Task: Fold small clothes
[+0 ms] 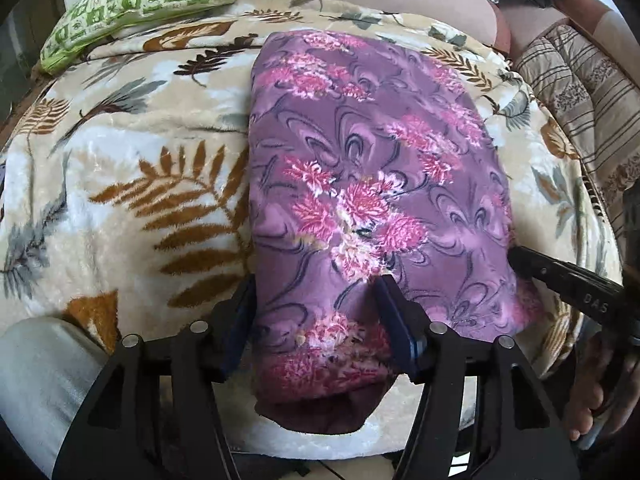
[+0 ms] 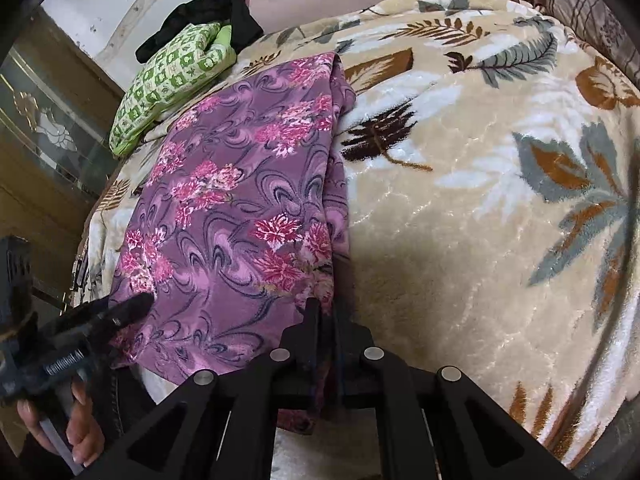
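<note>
Our left tongs (image 1: 316, 312) stood released astride the near hem of the cloth (image 1: 372, 184), which lay folded long on the blanket (image 1: 120, 184). Our right tongs (image 2: 326, 316) clenched its near corner. It looked soft, light and limp; corners seemed best.

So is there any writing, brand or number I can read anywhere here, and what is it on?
"DAS": pale letters on the black finger of the right gripper, seen from the left wrist view; it may be part of a longer word.
Green checked cushion: small printed motifs, too blurred to tell whether any are letters.
Purple floral garment and leaf-pattern blanket: patterns only, no text.
</note>
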`<state>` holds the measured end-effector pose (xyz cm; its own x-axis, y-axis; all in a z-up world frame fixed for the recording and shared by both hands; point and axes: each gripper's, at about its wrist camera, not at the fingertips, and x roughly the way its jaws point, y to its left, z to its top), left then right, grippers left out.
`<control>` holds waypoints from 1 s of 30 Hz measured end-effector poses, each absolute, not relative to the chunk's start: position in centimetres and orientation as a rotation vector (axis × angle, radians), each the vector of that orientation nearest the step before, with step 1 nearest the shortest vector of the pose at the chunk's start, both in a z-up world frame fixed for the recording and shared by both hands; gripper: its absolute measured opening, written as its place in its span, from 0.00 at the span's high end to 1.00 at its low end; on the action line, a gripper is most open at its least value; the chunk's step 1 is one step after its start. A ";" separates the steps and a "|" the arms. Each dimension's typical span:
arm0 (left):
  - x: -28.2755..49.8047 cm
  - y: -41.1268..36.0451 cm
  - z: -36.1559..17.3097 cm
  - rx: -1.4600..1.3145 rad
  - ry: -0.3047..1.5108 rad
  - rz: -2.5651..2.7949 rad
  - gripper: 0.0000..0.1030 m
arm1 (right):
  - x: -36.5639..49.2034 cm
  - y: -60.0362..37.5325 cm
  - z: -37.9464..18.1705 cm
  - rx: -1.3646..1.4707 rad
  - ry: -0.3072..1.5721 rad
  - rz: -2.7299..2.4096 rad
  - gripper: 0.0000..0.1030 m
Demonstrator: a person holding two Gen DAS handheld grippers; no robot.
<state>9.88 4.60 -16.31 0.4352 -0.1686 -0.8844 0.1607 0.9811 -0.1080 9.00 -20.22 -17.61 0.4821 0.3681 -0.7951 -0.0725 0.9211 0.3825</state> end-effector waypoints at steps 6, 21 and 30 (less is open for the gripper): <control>10.3 6.9 -16.8 -0.159 1.165 -0.187 0.31 | 8.0 -21.4 -17.6 0.416 1.056 0.303 0.93; 2.4 4.6 -6.1 0.052 0.816 -0.151 0.31 | 1.3 -21.4 -8.5 0.336 0.874 0.237 0.54; 2.1 4.5 -0.9 0.002 0.792 -0.109 0.31 | -2.3 -19.8 -0.9 0.222 0.814 0.093 0.52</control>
<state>2.09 4.54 -0.94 0.6974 -0.0972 -0.7101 0.0986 0.9944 -0.0393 -2.33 -19.83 -0.89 0.6838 0.1678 -0.7102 0.0026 0.9726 0.2323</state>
